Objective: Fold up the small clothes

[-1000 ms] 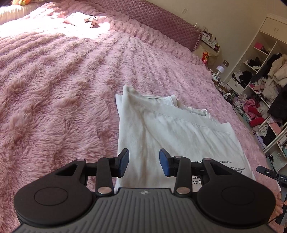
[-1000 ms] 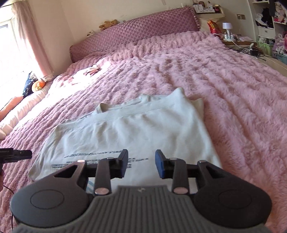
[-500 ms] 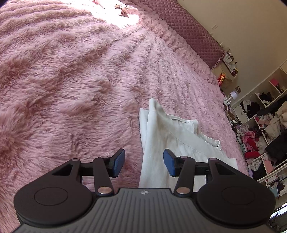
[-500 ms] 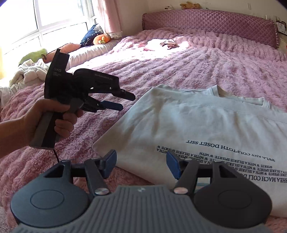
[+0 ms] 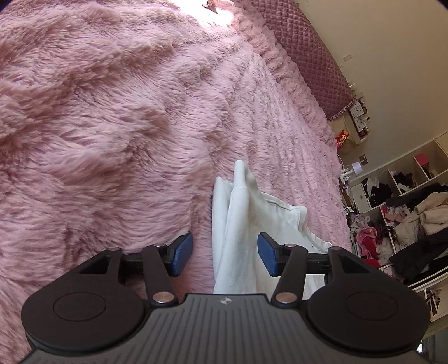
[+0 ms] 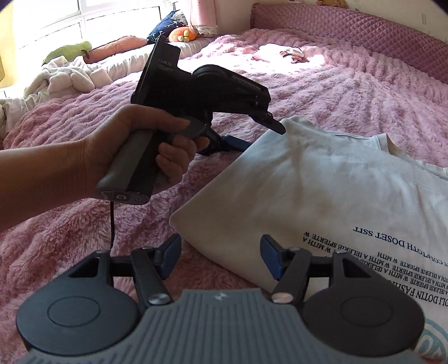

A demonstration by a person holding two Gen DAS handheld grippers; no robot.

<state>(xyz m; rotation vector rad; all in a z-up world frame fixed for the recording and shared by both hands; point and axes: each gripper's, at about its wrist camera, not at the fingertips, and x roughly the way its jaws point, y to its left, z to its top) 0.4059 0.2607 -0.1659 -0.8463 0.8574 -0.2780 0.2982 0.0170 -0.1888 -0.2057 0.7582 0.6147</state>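
A white T-shirt (image 6: 322, 190) with dark printed text lies flat on the pink fluffy bedspread (image 6: 350, 84). In the left wrist view my left gripper (image 5: 225, 253) is open, its jaws straddling the shirt's folded shoulder edge (image 5: 238, 212). In the right wrist view the left gripper (image 6: 257, 137) shows in a hand at the shirt's far left corner, upper finger over the cloth, lower finger beside it. My right gripper (image 6: 221, 257) is open over the shirt's near left corner, holding nothing.
A quilted purple headboard (image 6: 350, 25) runs along the bed's far side. Pillows, soft toys and crumpled cloth (image 6: 70, 75) lie by the window. Open shelves crammed with clothes (image 5: 406, 212) stand beside the bed. A small pink item (image 6: 280, 53) lies near the headboard.
Both grippers have swung to the shirt's left edge. The left gripper has moved in low at the shoulder corner; the right one has come close to the near corner.
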